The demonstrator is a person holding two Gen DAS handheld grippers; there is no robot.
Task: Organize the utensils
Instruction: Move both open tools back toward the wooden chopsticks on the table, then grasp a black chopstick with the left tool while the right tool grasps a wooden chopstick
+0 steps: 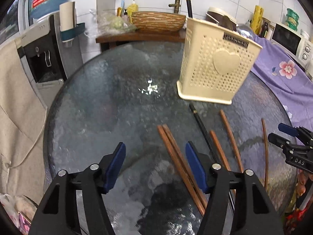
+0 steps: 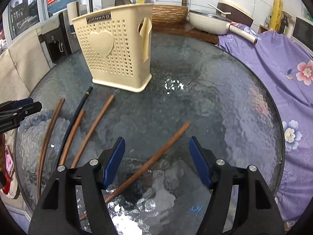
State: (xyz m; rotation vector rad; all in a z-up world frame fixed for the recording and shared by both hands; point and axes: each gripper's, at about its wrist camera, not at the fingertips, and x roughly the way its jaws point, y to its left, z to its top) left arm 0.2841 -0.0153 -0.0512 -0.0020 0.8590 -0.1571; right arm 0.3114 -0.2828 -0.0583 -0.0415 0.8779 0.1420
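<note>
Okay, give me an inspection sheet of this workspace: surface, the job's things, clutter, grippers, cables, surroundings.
Surface: round textured dark glass table, glare patches.
Job's things: cream perforated plastic utensil holder with heart emblem standing upright; brown wooden chopsticks and one black chopstick lying loose on the glass; one brown chopstick lying apart, between the right gripper's fingers.
Clutter: nothing seen on the table.
Grippers: left gripper open, empty; right gripper open, empty.
Cables: nothing seen.
Surroundings: purple floral cloth, white pan, water dispenser, microwave.
</note>
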